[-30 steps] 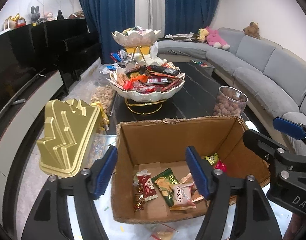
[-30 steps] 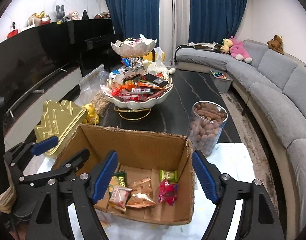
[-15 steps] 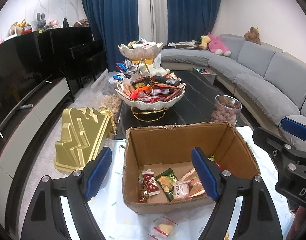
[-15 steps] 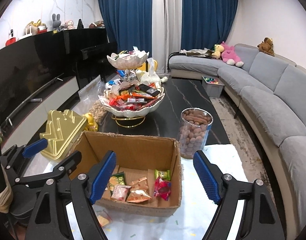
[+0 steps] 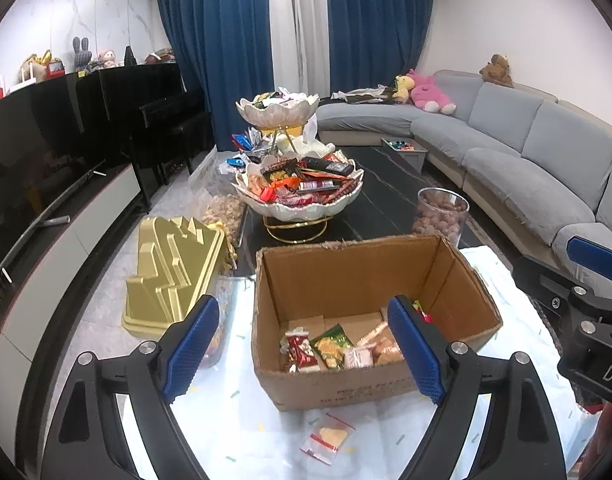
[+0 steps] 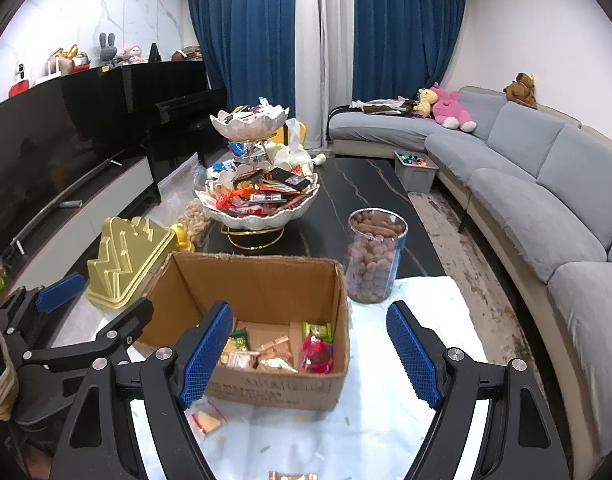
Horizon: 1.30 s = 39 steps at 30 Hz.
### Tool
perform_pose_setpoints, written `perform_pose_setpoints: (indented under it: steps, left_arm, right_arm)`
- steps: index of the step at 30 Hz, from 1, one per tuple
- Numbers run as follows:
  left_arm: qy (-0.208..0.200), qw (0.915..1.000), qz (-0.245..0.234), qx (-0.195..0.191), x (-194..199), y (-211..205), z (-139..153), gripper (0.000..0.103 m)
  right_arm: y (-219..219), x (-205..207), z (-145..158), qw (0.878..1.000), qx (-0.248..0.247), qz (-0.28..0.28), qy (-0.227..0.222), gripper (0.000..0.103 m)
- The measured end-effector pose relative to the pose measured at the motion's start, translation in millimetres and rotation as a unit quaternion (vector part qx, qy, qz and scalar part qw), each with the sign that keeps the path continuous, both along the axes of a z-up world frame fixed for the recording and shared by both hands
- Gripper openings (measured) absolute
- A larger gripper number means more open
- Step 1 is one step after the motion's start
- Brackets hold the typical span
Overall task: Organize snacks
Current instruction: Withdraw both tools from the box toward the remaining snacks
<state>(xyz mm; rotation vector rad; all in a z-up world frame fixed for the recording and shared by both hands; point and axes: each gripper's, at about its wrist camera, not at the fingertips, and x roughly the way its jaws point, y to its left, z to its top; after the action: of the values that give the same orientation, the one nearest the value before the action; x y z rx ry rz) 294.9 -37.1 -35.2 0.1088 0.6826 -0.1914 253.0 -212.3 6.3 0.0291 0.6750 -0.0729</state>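
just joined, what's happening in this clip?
A person is sorting snacks with two handheld grippers. Both the left gripper and right gripper are open and empty above the cardboard box, which holds several packets. The left jaws have just been opening. One clear packet lies outside the box.

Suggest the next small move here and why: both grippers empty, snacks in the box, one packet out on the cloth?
Probably lower the left gripper onto the small clear packet lying on the white cloth just in front of the cardboard box. Both grippers are open with nothing between the pads, the left's jaws having just opened wider. The packet is the nearest snack outside the box, whose other snacks sit inside.
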Motion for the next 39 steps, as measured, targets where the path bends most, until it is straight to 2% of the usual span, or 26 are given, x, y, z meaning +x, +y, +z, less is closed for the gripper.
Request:
perform_pose_setpoints:
  steps: [4, 18, 24, 39]
  left_arm:
    - [0.002, 1.0, -0.008, 0.004, -11, 0, -6, 0.087]
    - [-0.003, 0.9992, -0.033, 0.024, -40, 6, -25, 0.093]
    - [-0.009, 0.9979, -0.047, 0.043, -50, 7, -36, 0.094]
    - [-0.006, 0.9944, -0.086, 0.061, -68, 15, -71, 0.094]
  right_arm:
    - [3, -12, -3, 1.0, 0.0, -0.003, -0.001, 0.09]
    - [8, -45, -21, 1.0, -0.004, -0.017, 0.01, 0.09]
    - [7, -58, -31, 0.999, -0.004, -0.039, 0.023, 0.09]
    - [28, -93, -65, 0.998, -0.036, -0.044, 0.005, 0.09]
